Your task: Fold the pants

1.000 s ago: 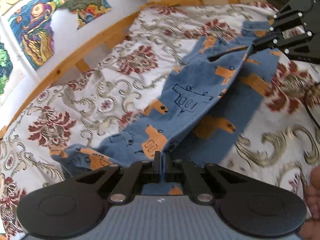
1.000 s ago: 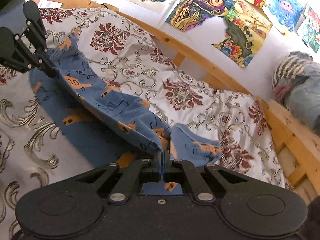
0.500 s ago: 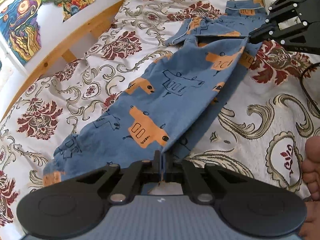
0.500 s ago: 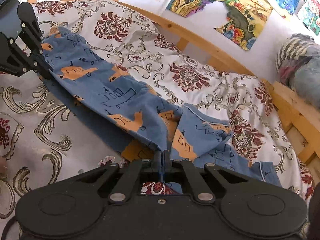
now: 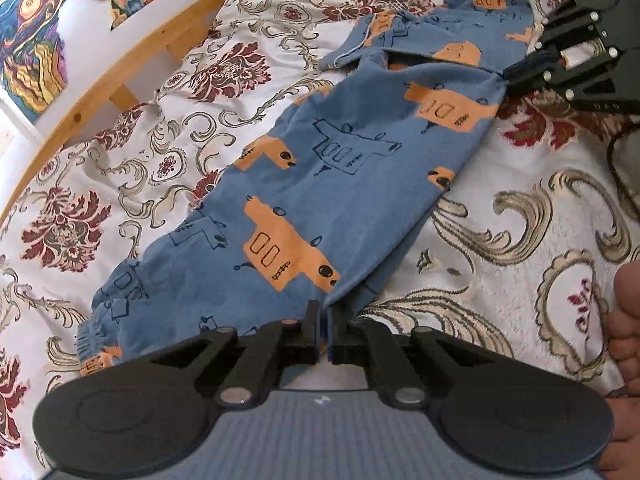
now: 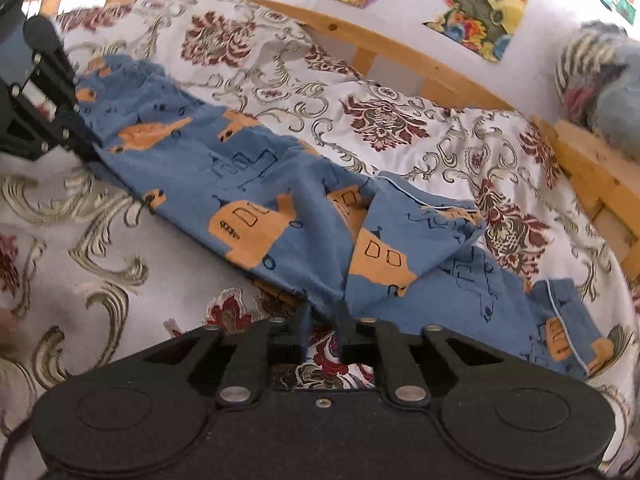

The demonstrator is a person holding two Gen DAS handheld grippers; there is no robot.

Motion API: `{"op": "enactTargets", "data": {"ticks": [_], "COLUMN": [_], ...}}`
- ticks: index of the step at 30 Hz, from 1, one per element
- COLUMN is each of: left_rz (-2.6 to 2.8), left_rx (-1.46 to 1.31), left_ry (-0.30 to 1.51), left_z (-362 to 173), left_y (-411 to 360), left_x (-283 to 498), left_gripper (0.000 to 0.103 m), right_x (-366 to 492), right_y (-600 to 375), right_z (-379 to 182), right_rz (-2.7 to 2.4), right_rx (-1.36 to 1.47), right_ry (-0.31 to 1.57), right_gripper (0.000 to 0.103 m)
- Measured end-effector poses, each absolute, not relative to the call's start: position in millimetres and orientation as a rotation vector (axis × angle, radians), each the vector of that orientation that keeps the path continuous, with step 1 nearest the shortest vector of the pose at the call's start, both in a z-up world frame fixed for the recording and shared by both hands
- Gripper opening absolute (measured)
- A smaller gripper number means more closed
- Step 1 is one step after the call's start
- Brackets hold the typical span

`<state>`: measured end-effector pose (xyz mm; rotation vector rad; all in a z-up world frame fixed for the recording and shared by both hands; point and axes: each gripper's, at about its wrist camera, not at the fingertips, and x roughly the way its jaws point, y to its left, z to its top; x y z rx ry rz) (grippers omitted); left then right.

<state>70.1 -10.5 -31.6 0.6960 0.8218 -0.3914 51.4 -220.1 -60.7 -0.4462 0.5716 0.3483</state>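
The pants [image 5: 340, 184] lie on the bedspread [image 5: 500, 216], their long axis running from lower left to upper right of the left-wrist frame. The left gripper [image 5: 324, 334] pinches the near edge. The right gripper [image 6: 322, 322], jaws just parting around the far edge, no longer presses it.

A home bedroom is shown, likely a child's. Most of each frame is filled by a bed covered with a white bedspread [image 5: 500, 216] patterned in red and beige. A wooden bed rail [image 6: 404, 56] is seen along the top. Bright hand-painted pictures [image 6: 480, 4] are stuck on the white wall above. Soft bundled fabric [image 6: 600, 76] is seen at the upper right.
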Motion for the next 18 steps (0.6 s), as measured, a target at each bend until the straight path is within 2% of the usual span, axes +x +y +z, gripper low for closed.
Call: {"op": "enactTargets", "data": {"ticks": [2, 4, 5, 7, 9, 11, 13, 15, 17, 18], "left_rz": [-0.397, -0.404, -0.405, -0.411, -0.42, -0.413, -0.402, -0.399, -0.412, -0.419], "left_rx": [0.646, 0.577, 0.546, 0.473, 0.415, 0.372, 0.347, 0.339, 0.305, 0.282], "left_ry": [0.846, 0.877, 0.891, 0.914, 0.922, 0.911, 0.895, 0.872, 0.86, 0.861], "left_z": [-24.7, -16.7, -12.7, -1.6, 12.1, 25.0, 35.0, 43.2, 48.0, 47.5], "left_y": [-6.9, -1.5, 0.4, 2.6, 0.2, -7.7, -21.2, -40.9, -62.6, -72.7], "left_x": [71.7, 73.1, 73.6, 76.7, 85.0, 98.7, 116.7, 136.6, 159.2, 170.2], "left_gripper": [0.012, 0.021, 0.024, 0.025, 0.035, 0.063, 0.071, 0.074, 0.085, 0.087], "right_x": [49.9, 47.8, 47.2, 49.3, 53.7, 58.9, 64.9, 69.4, 72.5, 72.9], "right_y": [-223.9, -227.7, -229.9, -233.9, -236.8, -235.7, -233.9, -231.3, -231.2, -231.3], "right_z": [-55.5, -49.4, -46.8, -41.7, -38.8, -37.8, -37.4, -37.8, -41.2, -43.8], "right_rz": [0.345, 0.322, 0.309, 0.276, 0.245, 0.213, 0.176, 0.148, 0.135, 0.136], "right_rx": [-0.415, -0.385, -0.365, -0.32, -0.272, -0.245, -0.247, -0.265, -0.272, -0.276], "right_ry": [0.571, 0.561, 0.552, 0.541, 0.533, 0.521, 0.502, 0.489, 0.491, 0.496], "right_gripper": [0.026, 0.042, 0.045, 0.058, 0.06, 0.068, 0.078, 0.083, 0.087, 0.088]}}
